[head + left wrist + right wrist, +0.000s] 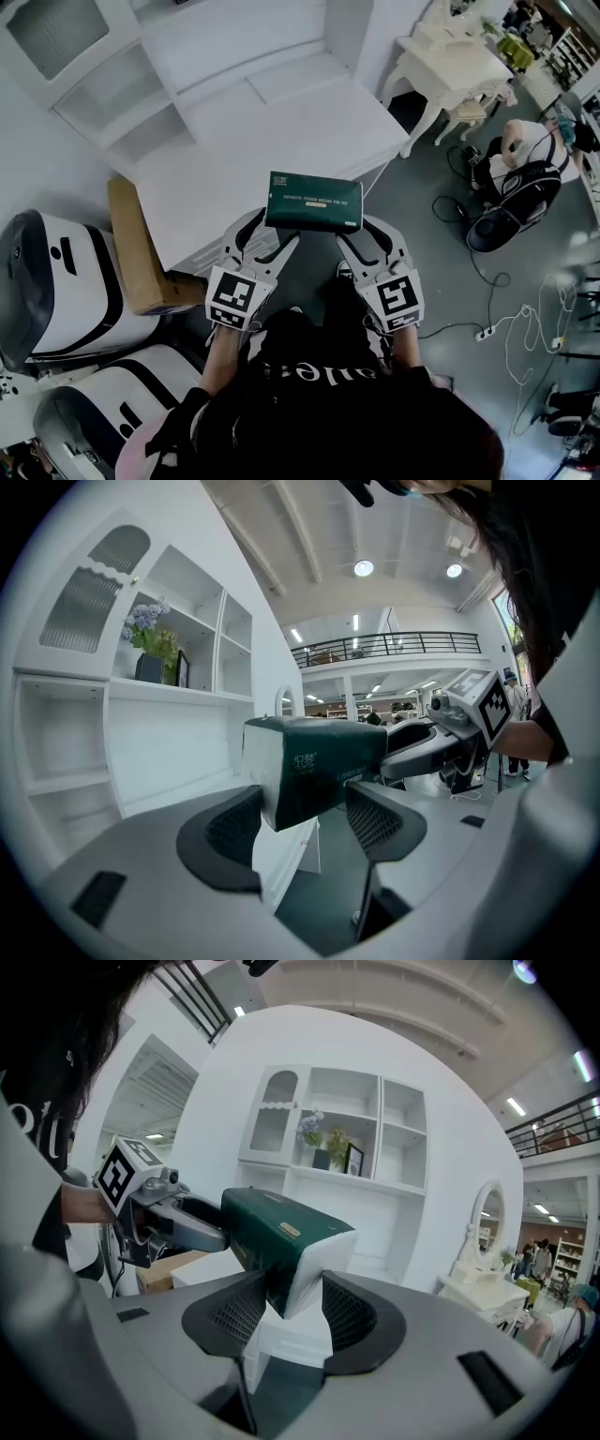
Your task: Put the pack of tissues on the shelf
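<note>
Head view, first inspector: where does the pack of tissues [314, 202] stand with respect to the white shelf unit [281, 122]?

Second inspector: In the air, just in front of the unit's front edge. It touches no part of the unit and is not yet on any shelf.

First inspector: Grip status?

Second inspector: Both are engaged. The left hand-held gripper [274, 234] has its jaws closed on the pack's left end. The left gripper view confirms it, with the dark pads pressed on either side of the green wrapper [314, 761]. The right hand-held gripper [354, 239] is clamped the same way on the right end, where the pack [281, 1232] sits wedged between its pads.

First inspector: Reason for the two-ended hold?

Second inspector: In my judgement the pack is soft and would sag or twist from one end. Clamping both short ends keeps it level and leaves the underside free to be set down flat.

First inspector: Orientation?

Second inspector: The long axis runs crosswise to the person, roughly along the unit's front edge. The broad printed face is up and one long side faces the unit. The open compartments [347, 1147] lie ahead of it, so I judge it could go in long side first without turning.
</note>
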